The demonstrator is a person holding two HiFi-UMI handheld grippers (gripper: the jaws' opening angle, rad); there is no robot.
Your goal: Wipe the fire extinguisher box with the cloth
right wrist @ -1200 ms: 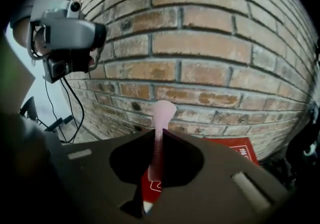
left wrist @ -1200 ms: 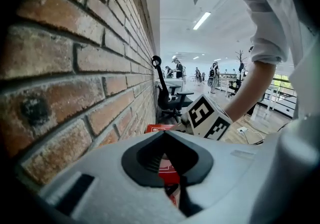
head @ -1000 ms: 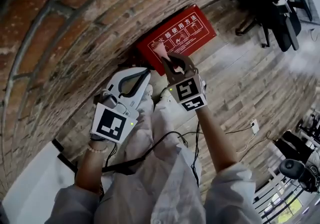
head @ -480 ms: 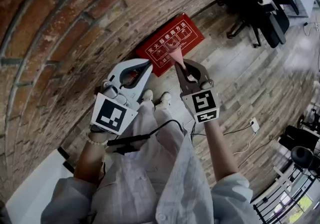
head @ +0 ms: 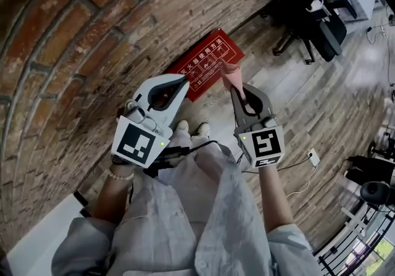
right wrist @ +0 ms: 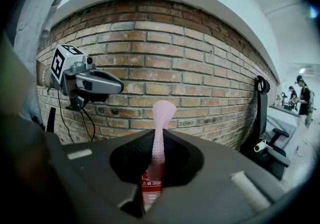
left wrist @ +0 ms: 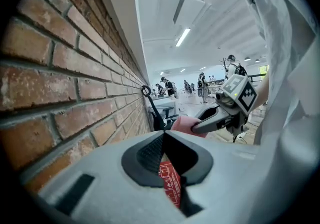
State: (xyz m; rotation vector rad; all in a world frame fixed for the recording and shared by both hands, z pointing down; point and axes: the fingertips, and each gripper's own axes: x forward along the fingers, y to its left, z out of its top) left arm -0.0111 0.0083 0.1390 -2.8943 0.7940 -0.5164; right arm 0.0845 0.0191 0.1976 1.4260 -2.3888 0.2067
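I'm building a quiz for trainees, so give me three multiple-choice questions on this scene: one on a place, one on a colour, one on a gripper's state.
1. Where is the fire extinguisher box? A) on the floor against the brick wall B) on a desk C) on a shelf
2. What colour is the cloth? A) blue B) pink C) green
3. How is the right gripper? A) open B) shut on the cloth C) shut on a cable
Answers: 1 A, the red box sits where floor meets wall. 2 B, it shows pink in the right gripper view. 3 B, its jaws pinch the cloth between them.
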